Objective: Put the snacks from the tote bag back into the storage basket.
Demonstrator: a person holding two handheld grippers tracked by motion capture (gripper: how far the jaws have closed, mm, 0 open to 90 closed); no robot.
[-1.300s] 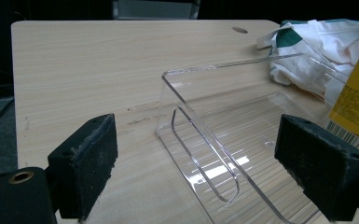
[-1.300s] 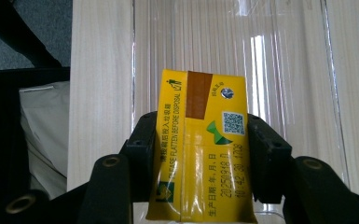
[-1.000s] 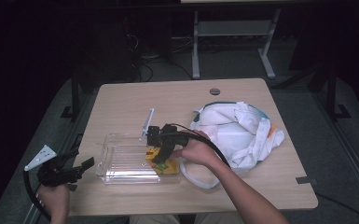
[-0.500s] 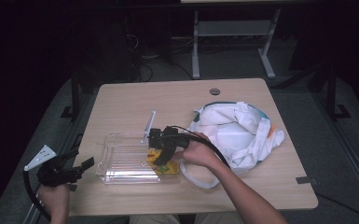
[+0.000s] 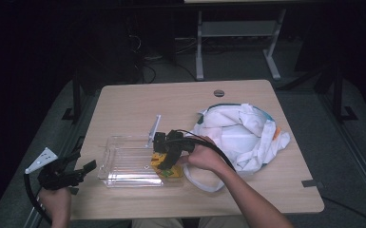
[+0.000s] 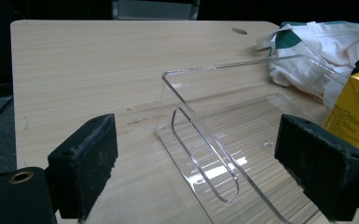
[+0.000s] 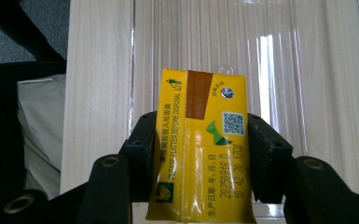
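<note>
High view: The right tongs (image 5: pixel 167 159) are clamped on a yellow drink carton (image 5: pixel 163 165) at the right end of a clear plastic tray (image 5: pixel 123 161), which lies on the wooden surface (image 5: pixel 171 104). A black cable arcs from the right tongs over the person's right hand (image 5: pixel 202 156). Just right of the tray lies a white cloth bag (image 5: pixel 240 135) with teal trim; its strap loops forward below the hand. A clear upright panel (image 5: pixel 154 127) rises at the tray's far edge. The left tongs (image 5: pixel 83 170) are at the front left corner of the surface, well apart from the carton, jaws spread and empty, near the tray's left wall.

Left gripper view: Both black jaws stand wide apart with nothing between them. The tray's left wall (image 6: pixel 200 154), with its slot handle, lies directly ahead. The carton (image 6: pixel 352 109) stands at the tray's far end, the bag (image 6: pixel 321 44) behind it.

Right gripper view: The jaws press both sides of the carton (image 7: pixel 200 144), which hides the space between the pads. The ribbed tray floor (image 7: pixel 284 70) lies beneath; the bag (image 7: pixel 39 126) shows at left.
</note>
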